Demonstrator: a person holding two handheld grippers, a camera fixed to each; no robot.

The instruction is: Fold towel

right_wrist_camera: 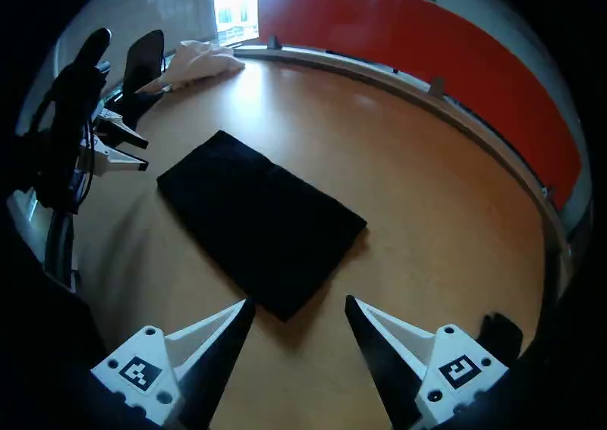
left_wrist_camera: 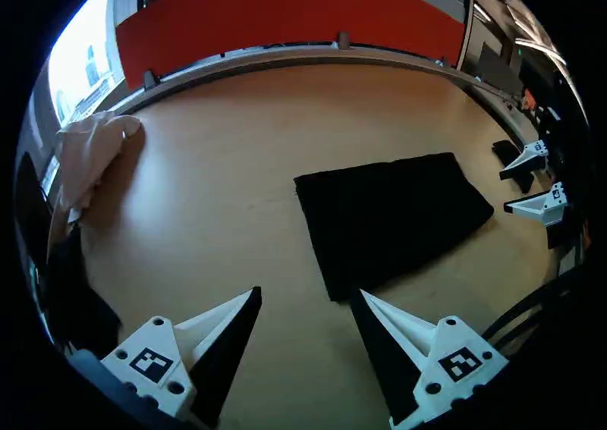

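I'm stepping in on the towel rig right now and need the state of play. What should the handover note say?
Left claw: open, empty, hovering near one corner of the black towel.
Right claw: open, empty, near the towel's other end.
Done: the towel lies flat on the table as a neat rectangle, apparently folded; layer count unclear.
Left: another fold, if wanted. A pale cloth sits bunched at the table's far corner.
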